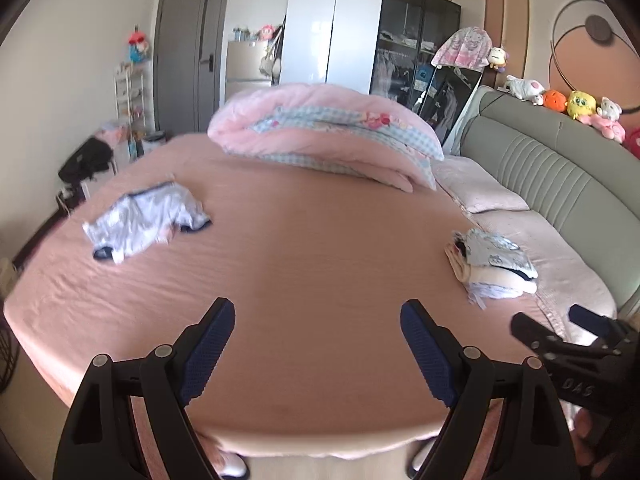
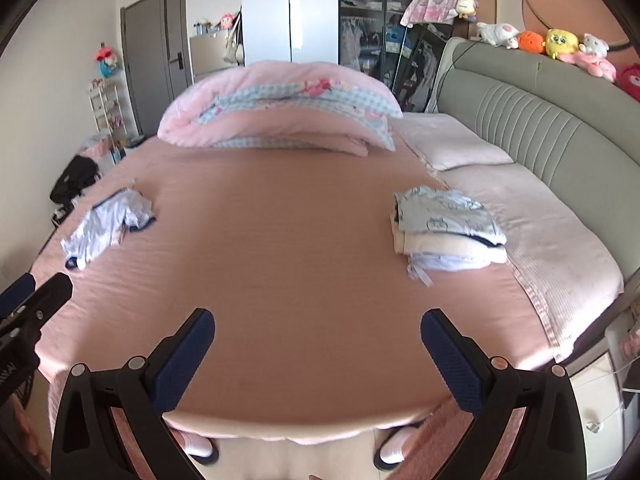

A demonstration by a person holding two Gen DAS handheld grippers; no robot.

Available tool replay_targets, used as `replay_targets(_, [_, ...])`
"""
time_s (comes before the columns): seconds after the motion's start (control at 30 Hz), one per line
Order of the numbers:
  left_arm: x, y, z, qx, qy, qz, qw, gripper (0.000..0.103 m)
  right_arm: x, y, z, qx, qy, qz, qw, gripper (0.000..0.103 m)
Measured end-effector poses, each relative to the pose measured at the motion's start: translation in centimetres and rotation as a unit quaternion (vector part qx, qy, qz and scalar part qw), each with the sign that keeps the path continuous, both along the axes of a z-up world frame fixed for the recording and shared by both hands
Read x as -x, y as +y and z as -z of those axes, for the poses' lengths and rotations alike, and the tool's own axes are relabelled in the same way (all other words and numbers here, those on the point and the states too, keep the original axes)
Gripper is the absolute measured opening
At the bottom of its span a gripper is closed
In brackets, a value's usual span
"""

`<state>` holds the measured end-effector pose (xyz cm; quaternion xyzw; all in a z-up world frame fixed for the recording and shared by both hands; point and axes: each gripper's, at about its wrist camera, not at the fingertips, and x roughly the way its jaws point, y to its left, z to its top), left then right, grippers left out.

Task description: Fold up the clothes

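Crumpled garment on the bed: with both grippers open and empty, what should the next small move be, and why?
Probably reach the left gripper toward the crumpled garment. It lies unfolded on the left of the pink bed, while the folded stack sits finished on the right. The right gripper is also open, holding nothing.

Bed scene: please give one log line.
left gripper open | right gripper open | crumpled garment unfolded | folded stack done

"DAS" on right gripper (image 1: 560, 322)
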<state>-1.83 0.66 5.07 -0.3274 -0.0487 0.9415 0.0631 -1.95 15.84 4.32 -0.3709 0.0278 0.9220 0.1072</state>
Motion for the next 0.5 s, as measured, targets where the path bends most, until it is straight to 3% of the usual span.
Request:
replay_targets(0.13, [-0.1, 0.1, 1.3, 0.024, -0.008, -0.007, 0.9997, 0.085, -0.7, -0.3, 0.9, 0.005, -0.010, -0.005, 1.000, 0.103])
replay_targets(0.27, [-0.2, -0.2, 2.1, 0.007, -0.021, 0.007, 0.9997, 0.085, -0.9, -0.6, 1.5, 0.006, -0.017, -0.004, 1.000, 0.103])
replay_targets(0.5, [-0.8, 0.0, 1.8, 0.014, -0.013, 0.000, 0.9998, 0.085, -0.8, -1.2, 1.5, 0.000, -0.021, -0.007, 1.000, 0.103])
